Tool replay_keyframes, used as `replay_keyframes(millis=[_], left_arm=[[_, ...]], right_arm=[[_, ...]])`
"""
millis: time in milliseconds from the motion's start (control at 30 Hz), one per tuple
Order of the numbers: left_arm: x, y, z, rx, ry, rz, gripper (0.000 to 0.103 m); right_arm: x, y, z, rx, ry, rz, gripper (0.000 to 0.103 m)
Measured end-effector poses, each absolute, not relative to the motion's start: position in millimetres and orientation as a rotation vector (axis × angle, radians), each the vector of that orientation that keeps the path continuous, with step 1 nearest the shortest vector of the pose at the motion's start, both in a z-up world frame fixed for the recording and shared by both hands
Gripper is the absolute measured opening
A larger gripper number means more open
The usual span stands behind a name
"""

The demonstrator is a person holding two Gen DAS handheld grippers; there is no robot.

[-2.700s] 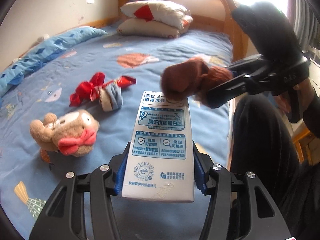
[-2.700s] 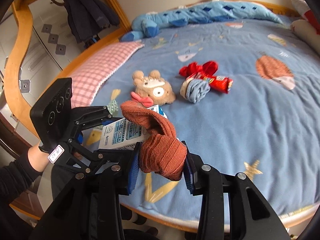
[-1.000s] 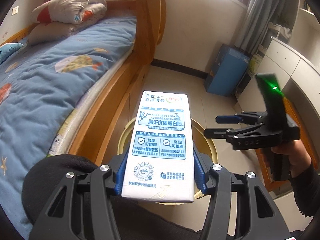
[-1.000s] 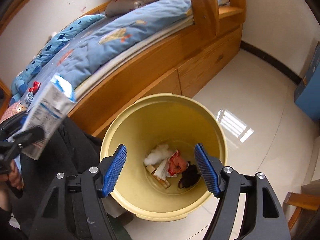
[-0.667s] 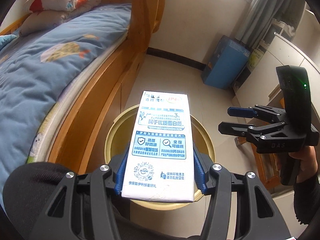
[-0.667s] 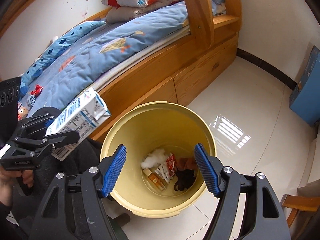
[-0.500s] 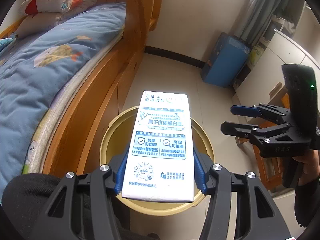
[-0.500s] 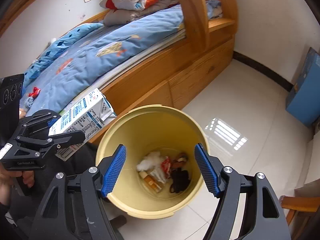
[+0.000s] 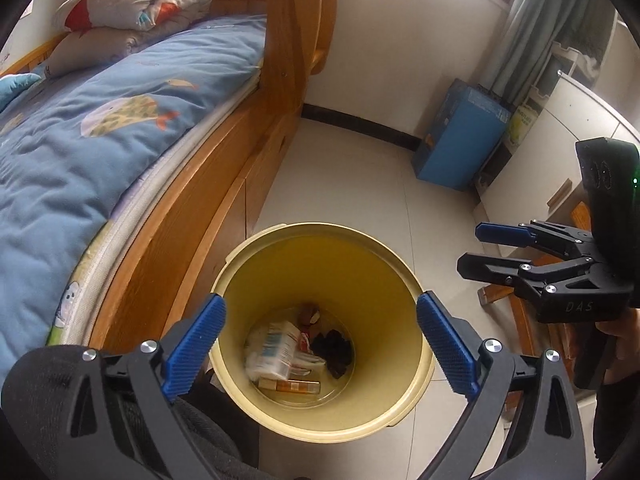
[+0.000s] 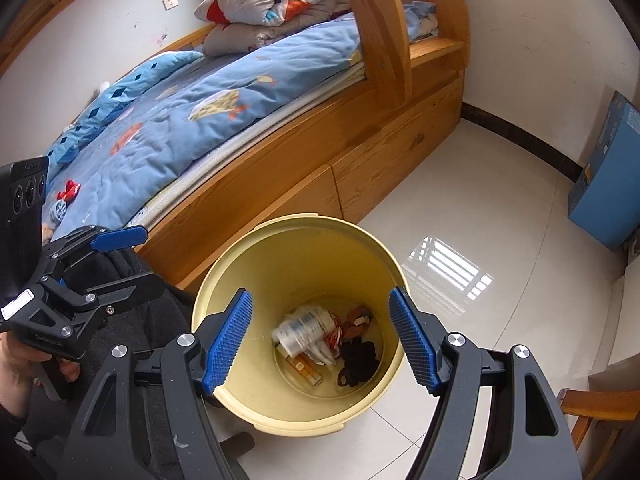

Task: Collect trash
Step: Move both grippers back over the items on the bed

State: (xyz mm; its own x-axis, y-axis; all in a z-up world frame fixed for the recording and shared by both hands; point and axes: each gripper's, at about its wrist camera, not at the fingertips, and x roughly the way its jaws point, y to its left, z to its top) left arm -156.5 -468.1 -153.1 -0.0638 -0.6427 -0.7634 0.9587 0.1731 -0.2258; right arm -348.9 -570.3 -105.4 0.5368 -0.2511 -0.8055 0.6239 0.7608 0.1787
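In the left wrist view, the left hand-held gripper has just been opening and now stands spread wide with nothing between its blue pads; the milk carton that filled the middle of this frame half a second ago lies blurred at the bottom of the yellow bin, in the lower centre of the frame. That reads as a finished drop, so this piece of trash counts as collected. Around the carton in the bin sit a dark crumpled clump to its right, a flat orange packet below it and a small brownish scrap above; what each one is cannot be told for sure. The right hand-held gripper shows at the right edge, released and empty, off to the side of the bin. In the right wrist view, the right hand-held gripper's blue pads frame the bin from above, apart and holding nothing. The carton shows as a smeared white and blue shape on the bin floor, beside the dark clump and an orange-brown scrap. The left hand-held gripper shows at the left edge, open beside the rim. At the far left, on the blue bed, a red wrapper and a small blue bundle rest, probably what is left to sort.
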Motion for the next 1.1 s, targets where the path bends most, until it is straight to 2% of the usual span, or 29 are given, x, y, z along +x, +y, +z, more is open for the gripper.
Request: replay_keyframes(millis=[367, 567, 800, 1000, 1100], left_arm=[[-153, -463, -147, 0.405, 0.908, -1.385, 0.096], [-133, -437, -117, 0.361, 0.822, -1.319, 0.096], [-78, -365, -76, 0.294, 0.707, -1.115, 0.099], [-25, -285, -62, 0.261, 0.68, -0.903, 0.099], [4, -243, -60, 0.233, 0.684, -0.78, 0.099]], right_arm=[[-339, -561, -97, 0.468, 0.859, -0.521, 0.069], [-315, -545, -73, 0.409, 0.813, -0.44, 0.07], [-251, -507, -33, 0.322, 0.707, -0.227, 0.081], [-180, -452, -5, 0.221, 0.639, -0.003, 0.093], [-150, -426, 3, 0.188, 0.606, 0.077, 0.094]])
